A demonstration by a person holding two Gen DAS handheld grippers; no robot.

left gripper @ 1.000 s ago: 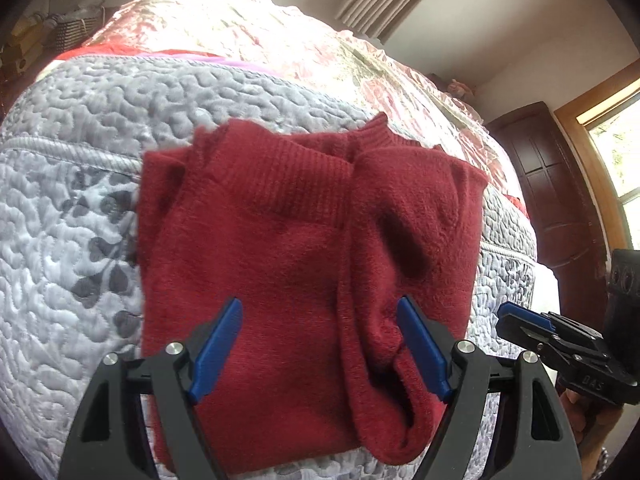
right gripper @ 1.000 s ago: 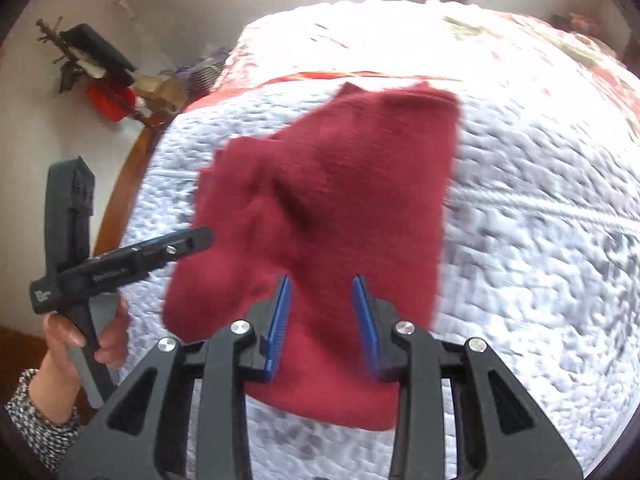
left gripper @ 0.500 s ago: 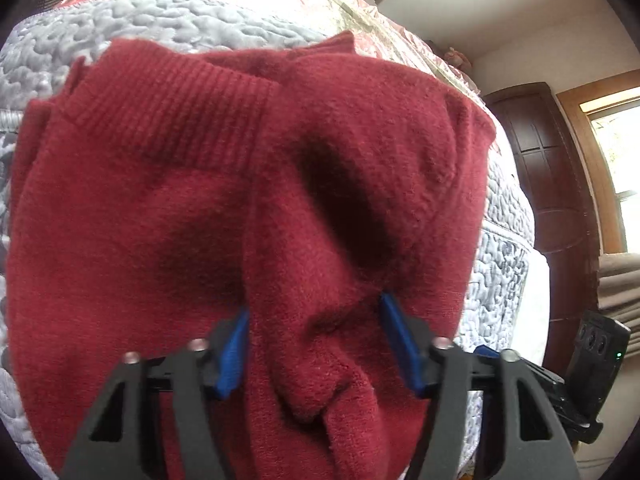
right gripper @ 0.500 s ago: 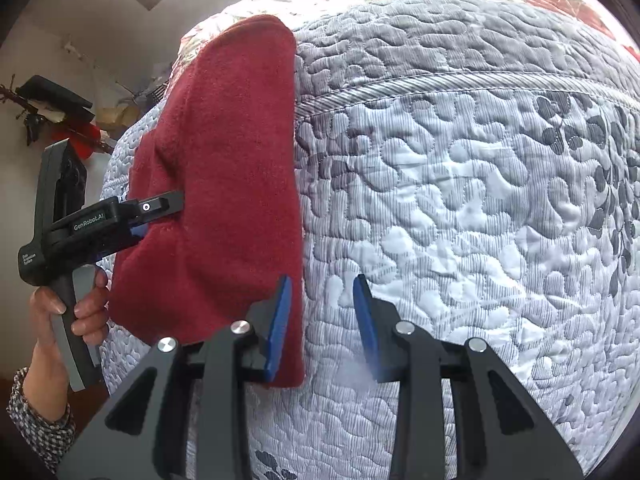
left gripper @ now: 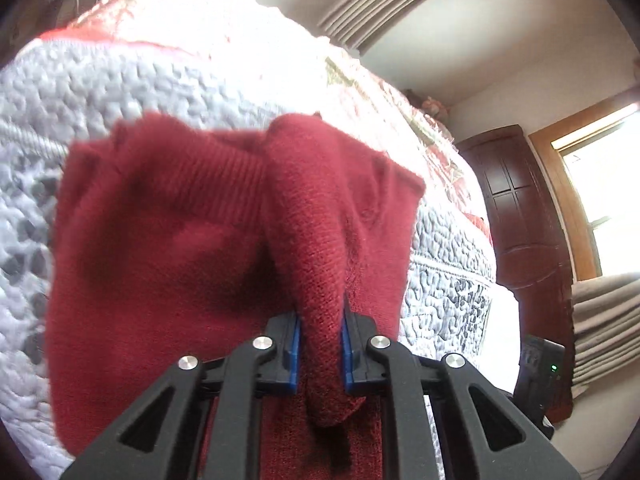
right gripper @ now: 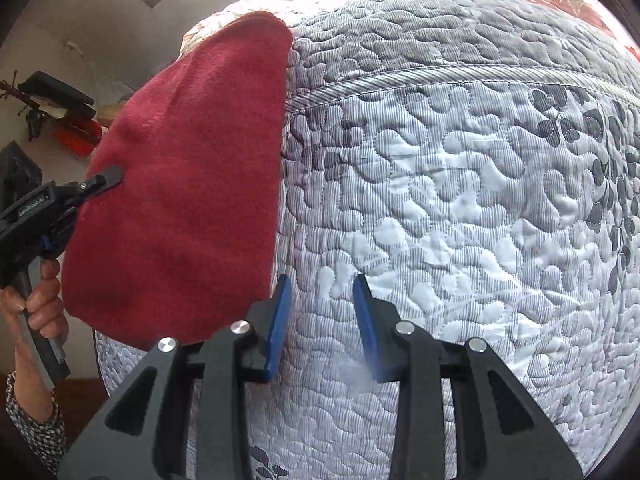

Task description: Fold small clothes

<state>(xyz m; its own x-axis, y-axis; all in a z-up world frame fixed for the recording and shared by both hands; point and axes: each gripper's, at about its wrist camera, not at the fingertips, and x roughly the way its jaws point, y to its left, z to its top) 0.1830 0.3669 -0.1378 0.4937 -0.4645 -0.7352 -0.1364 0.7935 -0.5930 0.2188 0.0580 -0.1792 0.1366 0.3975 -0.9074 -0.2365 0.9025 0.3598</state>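
Half a second ago your left gripper (left gripper: 320, 354) had its blue pads spread wide around a ridge of the dark red knitted sweater (left gripper: 172, 248); now those pads have closed in and pinch that raised fold between them, with a tongue of knit hanging out below the jaws. A second ago the garment lay flatter and farther off; it now fills the lower left-wrist view, bunched and lifted at the pinch. Your right gripper (right gripper: 322, 328) has kept the same moderate gap across all three moments and holds nothing; its left pad sits just beside the sweater's right edge, over the bare quilt.

The only writing is white lettering on the side of the black left gripper body (right gripper: 40, 208) seen from the right wrist. It is too small and blurred here to read with certainty.

The sweater is fuzzy, with a ribbed band (left gripper: 236, 172) running across its upper part, and it lies on the grey-and-white quilted bedspread (right gripper: 460, 208), near the bed's edge. That bedspread is puffy, stitched in pebble-like swirls with darker leaf shapes and a corded seam (right gripper: 440, 76). Beyond it lies a pink floral cover (left gripper: 224, 40). Your hand (right gripper: 40, 300) grips the left tool's handle, above a speckled sleeve (right gripper: 36, 428). A dark wooden panelled door (left gripper: 524, 208) stands at the right.
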